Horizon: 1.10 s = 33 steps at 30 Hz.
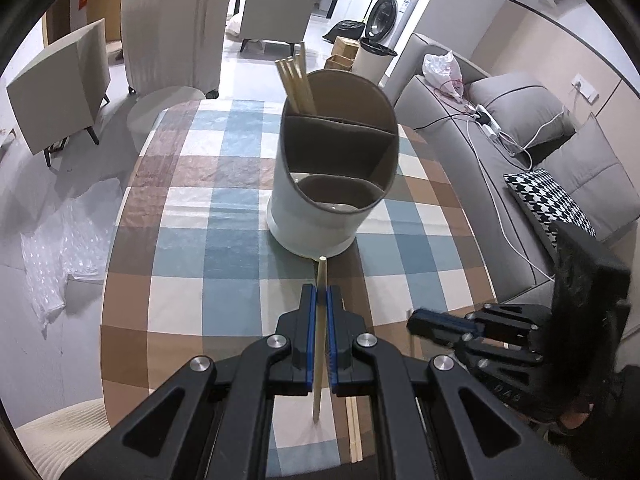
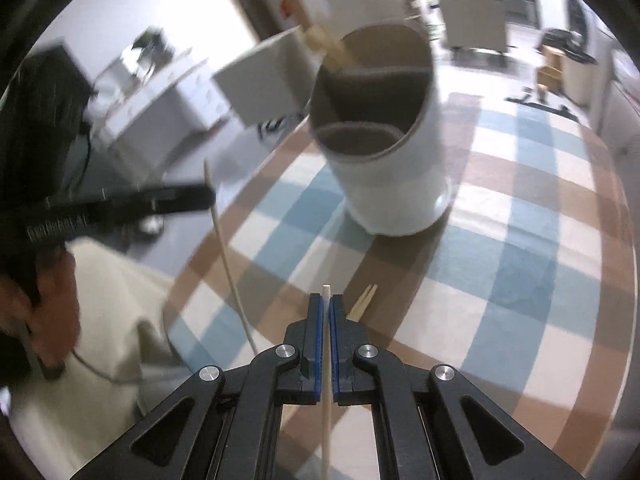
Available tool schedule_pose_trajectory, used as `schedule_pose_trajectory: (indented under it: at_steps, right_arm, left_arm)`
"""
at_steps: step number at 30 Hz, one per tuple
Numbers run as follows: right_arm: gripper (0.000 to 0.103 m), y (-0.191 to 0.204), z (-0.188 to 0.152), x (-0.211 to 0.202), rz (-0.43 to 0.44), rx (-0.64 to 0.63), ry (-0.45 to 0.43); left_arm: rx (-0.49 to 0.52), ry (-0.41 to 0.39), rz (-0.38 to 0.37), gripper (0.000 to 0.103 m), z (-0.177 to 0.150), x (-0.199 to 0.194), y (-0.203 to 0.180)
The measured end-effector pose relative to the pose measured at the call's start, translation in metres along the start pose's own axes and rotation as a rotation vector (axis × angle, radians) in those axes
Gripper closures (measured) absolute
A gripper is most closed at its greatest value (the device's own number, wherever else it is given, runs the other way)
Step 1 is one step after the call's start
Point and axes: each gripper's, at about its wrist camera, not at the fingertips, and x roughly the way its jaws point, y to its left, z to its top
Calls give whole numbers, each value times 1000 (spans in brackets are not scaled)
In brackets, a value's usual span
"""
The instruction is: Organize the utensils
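We have several chopsticks (image 1: pixel 294 80) standing in the utensil holder (image 1: pixel 332 176)'s back compartment. Our left hand-held gripper (image 1: pixel 321 300) clamps one chopstick (image 1: pixel 320 344) just short of the holder; our right hand-held gripper (image 2: pixel 327 312) clamps another chopstick (image 2: pixel 326 400). A pair (image 2: pixel 362 306) lies on the counter (image 2: pixel 520 240) near the holder, unsorted.

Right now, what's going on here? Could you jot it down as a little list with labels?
Surface: round table with checked cloth
Holder: white utensil holder with inner compartments, standing upright
Already stored: chopsticks in its far compartment
Left gripper: shut on one chopstick
Right gripper: shut on another chopstick
Left on table: loose chopsticks
Other compartments: look empty
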Motion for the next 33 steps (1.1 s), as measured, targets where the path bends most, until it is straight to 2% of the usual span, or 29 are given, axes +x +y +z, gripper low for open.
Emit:
schedule_pose_trajectory:
  at_steps: [7,12,15,19,20,23,26,28,30,33]
  right_arm:
    - [101,4,-4,-36,-72,127,-174]
    - [103,6,-6,-49,-90,181,-242]
    - [103,9,-6,-49,-102,170,-241]
    - [103,-4,-10,-39,-111,215,-179]
    - [100,-14,-10,-32,-114,248,-129]
    - [100,-40,-13,-13,-108,337,-13]
    - [98,-55,-11,2,-94,376,56]
    - [86,-55,-3,18,-85,351,114]
    - [70,-49,6,34,-112,300,157]
    - [69,-43,17,61,-180,251,230]
  left_arm:
    - [31,5,24,102,-2,-5,-10]
    - [31,2,29,102,-2,-13,-13]
    - [37,-5,31,102,-1,-17,-16]
    - [41,-21,30,102,-2,-22,-17]
    - [39,-24,30,102,-3,-23,-16]
    - [21,-28,18,102,-6,-22,-10]
    - [5,-17,7,102,-8,-16,-3]
    - [-10,-5,-7,102,-9,-12,3]
    - [-19,0,-15,102,-8,-12,8]
    - [-48,5,-37,102,-5,-12,20]
